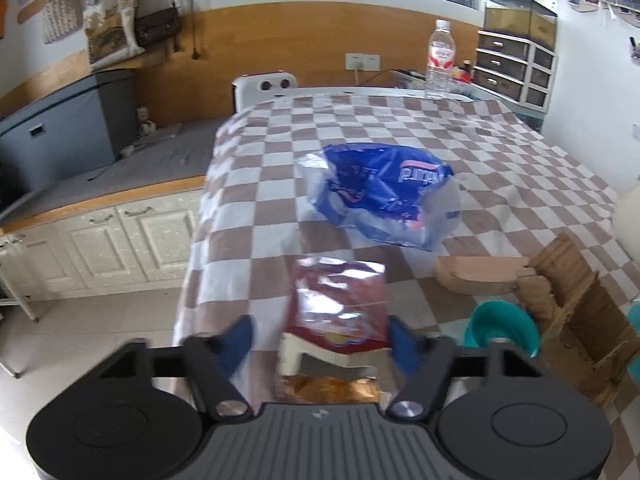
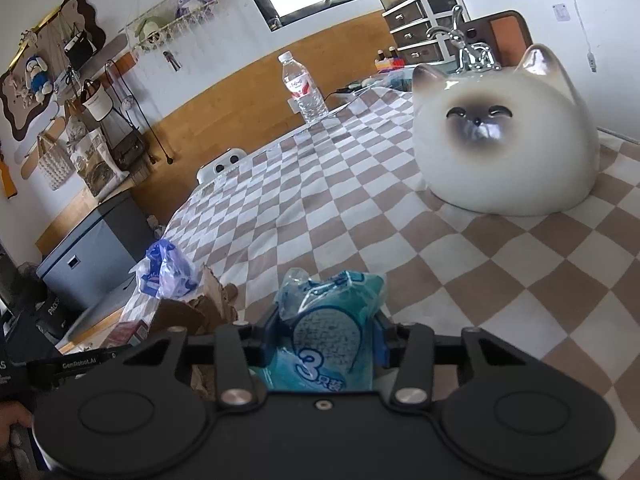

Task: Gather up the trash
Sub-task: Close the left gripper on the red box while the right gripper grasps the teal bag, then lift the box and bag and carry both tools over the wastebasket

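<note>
In the left wrist view my left gripper (image 1: 322,340) stands open around a red snack wrapper (image 1: 340,308); its blue fingertips (image 1: 238,340) flank the wrapper with a gap on the left side. A crumpled blue plastic bag (image 1: 384,196) lies on the checkered tablecloth (image 1: 260,184) beyond it. In the right wrist view my right gripper (image 2: 326,336) is shut on a teal plastic package (image 2: 328,320) printed with a "3", held above the cloth. The blue bag also shows in the right wrist view (image 2: 168,272), at the left.
A torn cardboard box (image 1: 560,300) and a teal bowl (image 1: 500,328) sit at the right. A water bottle (image 1: 440,60) stands at the far table edge. A white ceramic cat (image 2: 504,136) sits on the cloth ahead right. A grey cabinet (image 1: 60,128) stands left of the table.
</note>
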Demonstrator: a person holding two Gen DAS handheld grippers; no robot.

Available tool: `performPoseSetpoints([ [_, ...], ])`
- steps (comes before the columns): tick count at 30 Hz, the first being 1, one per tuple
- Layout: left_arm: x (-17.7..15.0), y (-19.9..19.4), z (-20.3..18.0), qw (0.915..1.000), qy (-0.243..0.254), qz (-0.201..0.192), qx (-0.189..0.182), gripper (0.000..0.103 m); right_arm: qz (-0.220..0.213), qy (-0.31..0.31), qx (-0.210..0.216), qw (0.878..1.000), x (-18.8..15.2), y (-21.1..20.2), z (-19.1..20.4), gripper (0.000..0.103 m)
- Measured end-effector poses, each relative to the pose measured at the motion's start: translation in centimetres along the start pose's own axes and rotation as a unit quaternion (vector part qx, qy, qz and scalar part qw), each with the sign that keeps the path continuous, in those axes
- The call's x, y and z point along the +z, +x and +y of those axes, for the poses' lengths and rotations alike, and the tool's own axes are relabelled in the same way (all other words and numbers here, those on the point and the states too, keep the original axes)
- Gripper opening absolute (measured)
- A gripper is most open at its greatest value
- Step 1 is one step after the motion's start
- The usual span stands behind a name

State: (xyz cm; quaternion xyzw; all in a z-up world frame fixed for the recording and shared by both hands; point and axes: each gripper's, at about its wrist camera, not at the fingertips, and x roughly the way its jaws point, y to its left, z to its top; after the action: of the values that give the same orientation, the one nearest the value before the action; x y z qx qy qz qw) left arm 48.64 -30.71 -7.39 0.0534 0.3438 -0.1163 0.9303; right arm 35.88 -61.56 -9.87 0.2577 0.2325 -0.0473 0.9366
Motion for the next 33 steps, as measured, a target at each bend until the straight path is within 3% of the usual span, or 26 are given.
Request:
performPoseSetpoints([
  [1,0.0,0.1,-0.2,1.0000,0.002,0.002,-0.006,0.053,-0.002,-0.001,-0.002,1.000,0.0,0.0,0.0,0.045],
  [11,-1.8,-2.1,0.4,0.9997,0.001,-0.016,-0.018,0.051,-0.012,-0.008,-0.029,0.999,-0.4,-0.3,0.0,0.044],
  [17,-3.7,-4.9,0.8,0.9986,-0.005,-0.024,-0.046,0.051,-0.026,-0.015,-0.050,0.998,-0.9,-1.0,0.5,0.044],
  [27,-5.8,-9.8,0.8,0.9955,-0.013,-0.034,-0.088,0.051,-0.056,-0.019,-0.062,0.996,-3.9,-5.4,2.8,0.044],
  [33,-6.7,-13.3,1.5,0.9946,-0.005,-0.057,-0.086,0.051,-0.083,-0.080,-0.065,0.991,-5.6,-9.2,6.6,0.044],
])
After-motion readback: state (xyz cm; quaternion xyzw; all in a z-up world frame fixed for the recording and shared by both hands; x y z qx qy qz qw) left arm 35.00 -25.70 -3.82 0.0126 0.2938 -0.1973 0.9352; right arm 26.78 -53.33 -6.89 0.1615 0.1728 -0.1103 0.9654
